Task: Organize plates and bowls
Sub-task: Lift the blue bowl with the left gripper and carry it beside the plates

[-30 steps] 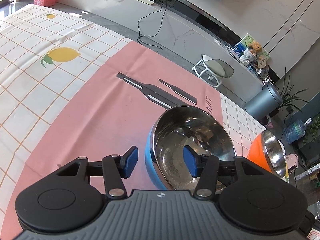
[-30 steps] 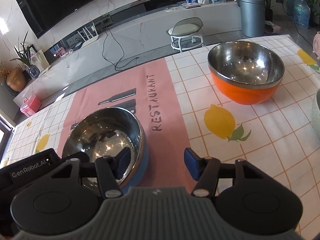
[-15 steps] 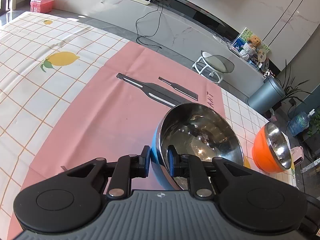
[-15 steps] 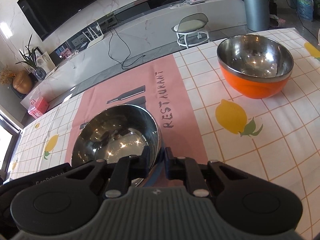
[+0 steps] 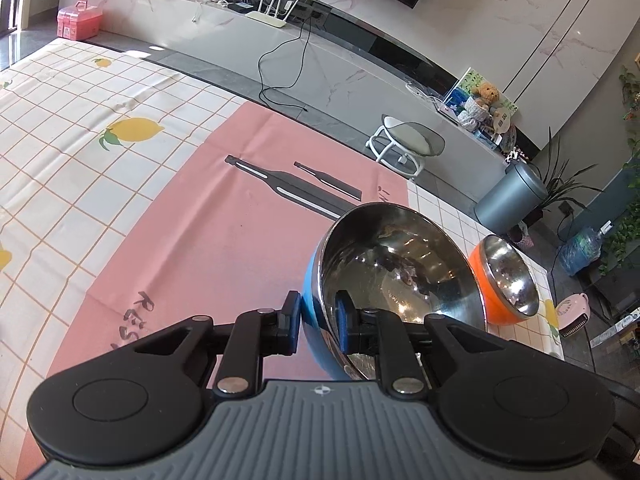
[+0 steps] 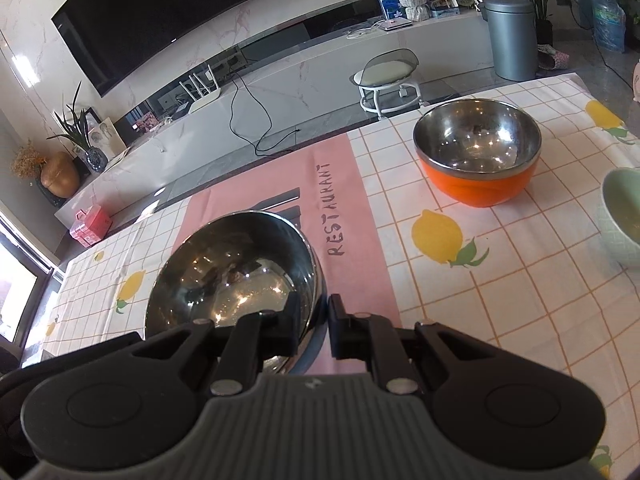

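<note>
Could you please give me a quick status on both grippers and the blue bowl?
Left gripper and right gripper each clamped on opposite rims of the blue bowl. Orange bowl on the tablecloth, apart. Nothing between them.

Your left wrist camera looked steeply down along its fingers, close over the blue-sided steel bowl (image 5: pixel 394 276), facing the marble TV bench (image 5: pixel 360 64); your right one viewed that bowl from its opposite rim, both sharing the orange-sided steel bowl (image 6: pixel 478 152)
</note>
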Demonstrator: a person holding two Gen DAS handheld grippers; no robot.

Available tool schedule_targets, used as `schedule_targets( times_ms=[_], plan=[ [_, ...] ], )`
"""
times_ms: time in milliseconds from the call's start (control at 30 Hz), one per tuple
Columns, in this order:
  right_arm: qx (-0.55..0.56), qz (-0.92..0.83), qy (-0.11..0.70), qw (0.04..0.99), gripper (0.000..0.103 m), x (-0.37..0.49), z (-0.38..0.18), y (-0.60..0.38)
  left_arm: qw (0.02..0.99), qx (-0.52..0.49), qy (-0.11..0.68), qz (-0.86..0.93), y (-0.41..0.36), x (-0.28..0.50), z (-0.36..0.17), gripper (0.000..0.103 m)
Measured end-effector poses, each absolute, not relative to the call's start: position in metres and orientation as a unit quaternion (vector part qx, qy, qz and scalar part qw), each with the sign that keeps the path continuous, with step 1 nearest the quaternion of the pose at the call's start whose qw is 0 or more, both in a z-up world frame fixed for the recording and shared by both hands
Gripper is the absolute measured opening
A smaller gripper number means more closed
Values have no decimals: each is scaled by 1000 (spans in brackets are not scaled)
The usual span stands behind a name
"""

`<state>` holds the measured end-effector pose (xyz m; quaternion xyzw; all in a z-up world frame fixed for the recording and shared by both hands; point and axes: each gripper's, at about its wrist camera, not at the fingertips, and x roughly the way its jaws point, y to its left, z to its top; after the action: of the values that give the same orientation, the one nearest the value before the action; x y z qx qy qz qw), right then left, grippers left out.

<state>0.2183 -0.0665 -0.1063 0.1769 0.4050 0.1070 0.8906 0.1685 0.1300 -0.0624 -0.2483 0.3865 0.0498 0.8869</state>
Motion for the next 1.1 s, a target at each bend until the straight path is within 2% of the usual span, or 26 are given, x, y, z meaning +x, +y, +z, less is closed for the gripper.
schedule_targets(
  times_ms=[600, 1100],
  plan=[
    [212, 70, 399, 889, 11, 119, -99, -163, 881, -225, 415, -24, 56, 106, -53, 21],
    [248, 16, 431, 867, 10, 79, -132, -224, 851, -207, 479, -60, 4, 92, -86, 20]
  ],
)
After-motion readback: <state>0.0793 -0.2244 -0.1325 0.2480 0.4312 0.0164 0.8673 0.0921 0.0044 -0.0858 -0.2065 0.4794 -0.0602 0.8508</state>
